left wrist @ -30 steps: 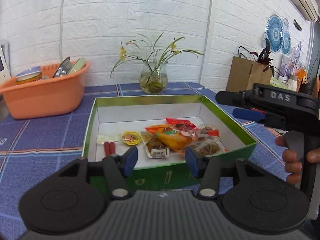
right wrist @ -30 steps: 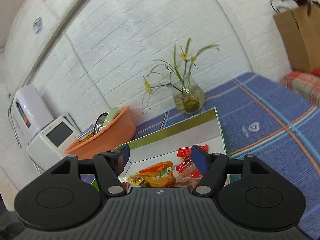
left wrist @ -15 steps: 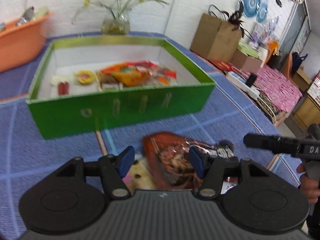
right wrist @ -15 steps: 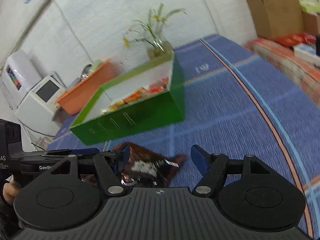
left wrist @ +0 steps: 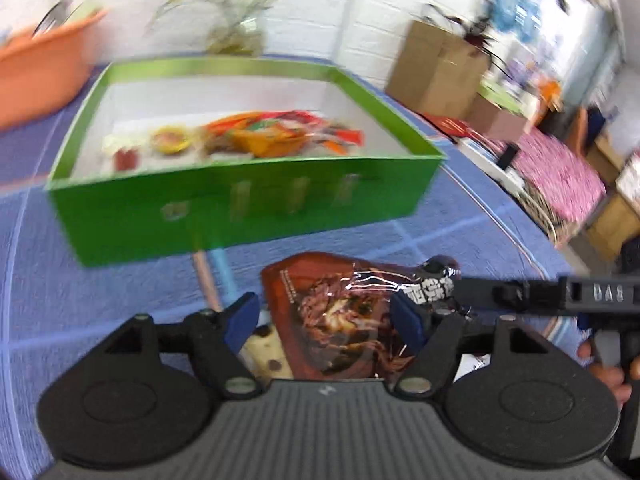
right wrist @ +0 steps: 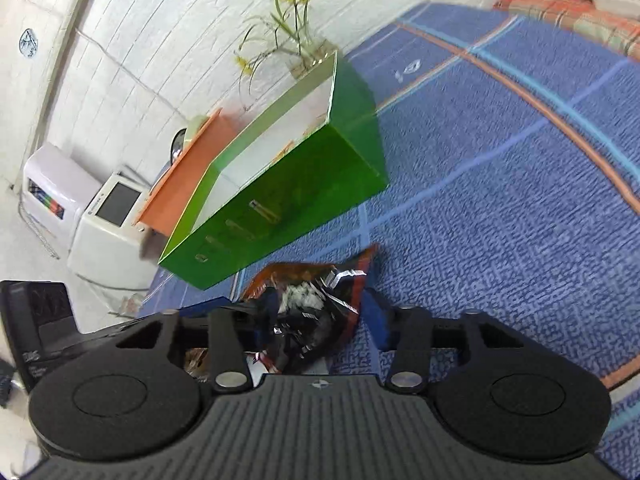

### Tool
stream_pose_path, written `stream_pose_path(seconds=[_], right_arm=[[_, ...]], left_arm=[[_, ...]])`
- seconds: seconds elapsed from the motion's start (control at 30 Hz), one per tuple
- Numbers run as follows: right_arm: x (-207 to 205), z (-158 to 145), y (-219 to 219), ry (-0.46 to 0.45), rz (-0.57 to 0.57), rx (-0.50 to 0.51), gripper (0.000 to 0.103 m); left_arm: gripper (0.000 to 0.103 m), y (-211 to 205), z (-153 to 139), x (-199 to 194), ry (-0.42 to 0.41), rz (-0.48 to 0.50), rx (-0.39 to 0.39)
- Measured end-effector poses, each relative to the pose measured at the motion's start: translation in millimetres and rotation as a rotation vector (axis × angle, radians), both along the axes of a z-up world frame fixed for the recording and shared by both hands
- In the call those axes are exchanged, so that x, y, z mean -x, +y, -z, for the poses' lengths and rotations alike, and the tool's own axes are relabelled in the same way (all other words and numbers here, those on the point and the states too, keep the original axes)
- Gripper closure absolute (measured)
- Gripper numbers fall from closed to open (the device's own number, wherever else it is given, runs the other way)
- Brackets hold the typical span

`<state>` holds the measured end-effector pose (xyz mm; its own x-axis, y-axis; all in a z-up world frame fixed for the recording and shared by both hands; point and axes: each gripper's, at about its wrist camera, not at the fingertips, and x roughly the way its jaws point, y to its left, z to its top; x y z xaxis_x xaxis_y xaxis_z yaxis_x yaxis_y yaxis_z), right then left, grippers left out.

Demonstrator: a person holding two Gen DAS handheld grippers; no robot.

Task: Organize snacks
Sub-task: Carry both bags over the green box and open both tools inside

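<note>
Bright green box [left wrist: 248, 204] with white inner walls and a pale gold-green rim. Inside, snacks [left wrist: 276, 136] in orange, red and yellow wrappers, blurred. Glossy dark brown packet [left wrist: 340, 312] with a reddish-brown printed picture and white lettering on a black corner. Cream wrapper [left wrist: 266, 354] dotted with dark brown spots. Bench cloth [right wrist: 500, 208] in speckled blue, crossed by light blue and orange stripes. Black gripper bodies with blue pads on the fingers [left wrist: 242, 322]. Orange basin [left wrist: 44, 76]. White brick wall [right wrist: 160, 40].

Home: flower vase [right wrist: 310, 58], tablecloth [right wrist: 500, 184], kitchen appliances [right wrist: 102, 224].
</note>
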<state>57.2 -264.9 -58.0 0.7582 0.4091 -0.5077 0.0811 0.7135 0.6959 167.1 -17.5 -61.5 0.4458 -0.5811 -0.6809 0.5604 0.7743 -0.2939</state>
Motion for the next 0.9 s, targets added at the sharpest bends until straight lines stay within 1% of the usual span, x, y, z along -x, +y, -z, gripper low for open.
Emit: stream_pose_path(seconds=[0.07,0.13,0.17,0.2,0.23,0.3,0.33,0.37,0.4,0.43,0.47,0.5,0.57,0.67,0.7,0.73,0.77,0.8,0.83,0.87,0.9], right_arm=[[0.0,3.3,-2.9,0.004,-0.003,-0.042,0.027],[-1.3,3.5,-1.2,0.004,-0.022,-0.055,0.025],[-2.8,1.8,0.2,0.001,-0.015,-0.042,0.025],[-4.3,-1.4,3.7,-0.009,-0.015,-0.011,0.022],[-7.1,-3.6,7.1,-0.021,-0.028,0.023,0.022],[-12.1,-5.6,9.5,-0.024,-0.030,0.046,0.024],[-12.9,-6.5,10.0,-0.034,-0.030,0.056,0.031],[-11.8,-9.3,11.8,-0.059,-0.023,0.081,0.033],[-9.7,-14.2,14.1,-0.094,-0.025,0.116,0.034],[-6.7,-19.4,16.7,-0.130,-0.029,0.149,0.042],[-2.6,-24.8,19.4,-0.169,-0.026,0.180,0.044],[0.9,-29.9,21.4,-0.204,-0.033,0.205,0.045],[4.4,-37.0,24.0,-0.242,-0.042,0.220,0.045],[7.0,-44.5,27.1,-0.281,-0.057,0.219,0.045],[7.9,-47.1,27.9,-0.295,-0.064,0.215,0.048],[7.8,-49.6,29.9,-0.308,-0.071,0.218,0.074],[8.1,-52.8,32.2,-0.321,-0.079,0.239,0.081],[7.4,-56.1,35.6,-0.340,-0.100,0.243,0.082],[7.1,-58.8,39.8,-0.354,-0.116,0.231,0.084],[6.7,-61.2,43.8,-0.365,-0.130,0.216,0.084],[5.9,-63.1,47.3,-0.378,-0.150,0.206,0.084]], left_arm=[[0.031,6.5,1.2,-4.9,0.044,-0.008,0.027],[0.031,5.6,2.3,-5.8,0.036,0.003,0.029],[0.031,5.3,3.6,-6.5,0.031,-0.004,0.032],[0.031,6.1,4.9,-7.8,0.029,-0.010,0.045],[0.031,7.9,6.2,-8.4,0.028,-0.019,0.063],[0.031,10.6,7.5,-8.4,0.021,-0.043,0.080],[0.034,11.7,7.8,-8.0,0.016,-0.054,0.083],[0.035,13.4,7.9,-7.2,0.013,-0.059,0.090],[0.035,16.6,7.4,-6.4,0.019,-0.063,0.115],[0.035,20.3,6.5,-6.5,0.024,-0.069,0.141],[0.036,23.4,3.8,-6.1,0.018,-0.069,0.163],[0.036,26.0,0.0,-3.4,0.001,-0.070,0.179],[0.037,29.8,-8.4,4.4,-0.038,-0.080,0.186],[0.038,34.8,-23.1,22.6,-0.140,-0.121,0.181],[0.040,36.7,-28.1,30.2,-0.179,-0.139,0.182],[0.075,39.7,-34.0,38.8,-0.227,-0.161,0.184],[0.103,41.8,-39.8,44.6,-0.251,-0.168,0.186],[0.103,45.2,-44.8,48.7,-0.249,-0.157,0.220],[0.103,46.5,-48.8,51.3,-0.245,-0.119,0.250],[0.100,44.9,-51.1,52.3,-0.241,-0.076,0.257],[0.100,43.0,-51.6,53.0,-0.243,-0.070,0.251]])
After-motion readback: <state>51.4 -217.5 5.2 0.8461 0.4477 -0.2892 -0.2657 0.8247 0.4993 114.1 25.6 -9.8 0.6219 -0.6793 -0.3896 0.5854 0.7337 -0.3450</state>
